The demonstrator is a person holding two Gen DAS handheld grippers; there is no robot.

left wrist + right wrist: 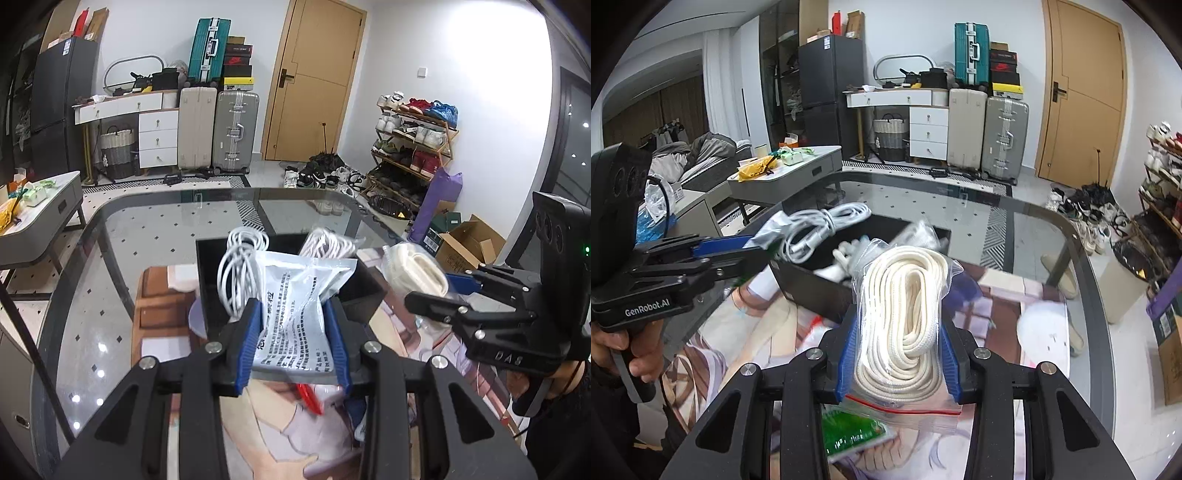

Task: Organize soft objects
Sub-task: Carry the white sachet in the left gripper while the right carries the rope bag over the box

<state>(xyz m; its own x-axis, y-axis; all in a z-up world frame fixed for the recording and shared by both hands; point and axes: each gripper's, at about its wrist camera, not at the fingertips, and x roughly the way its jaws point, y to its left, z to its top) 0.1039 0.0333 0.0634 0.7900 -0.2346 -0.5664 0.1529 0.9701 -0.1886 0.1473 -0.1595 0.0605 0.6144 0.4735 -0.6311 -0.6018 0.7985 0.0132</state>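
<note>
My left gripper (pixel 293 332) is clamped on a white printed pouch (pixel 301 295) with a coil of white cable (pixel 236 280) bunched against its left side; both blue pads press the pouch's sides, jaws about half apart. The pouch stands upright, creased, its top hanging over the near wall of the black bin (pixel 362 291). My right gripper (pixel 899 347) is clamped on a clear zip bag of cream rope (pixel 905 306) — thick braided loops, red seal strip at the bottom, the plastic puckered between the pads.

In the right wrist view the bin (pixel 812 291) sits at eleven o'clock from the rope bag, just beyond it, already holding another white cable bundle (pixel 820 229) and some white pieces I cannot make out. A green packet (pixel 853 432) lies at six o'clock under the right gripper, a red pen (pixel 310 398) under the left.

Everything rests on a printed mat (pixel 997 295) atop the glass table (pixel 1052 229) — bare glass from twelve to three o'clock, the curved edge well apart from both tools. The two grippers sit near each other, either side of the bin.
</note>
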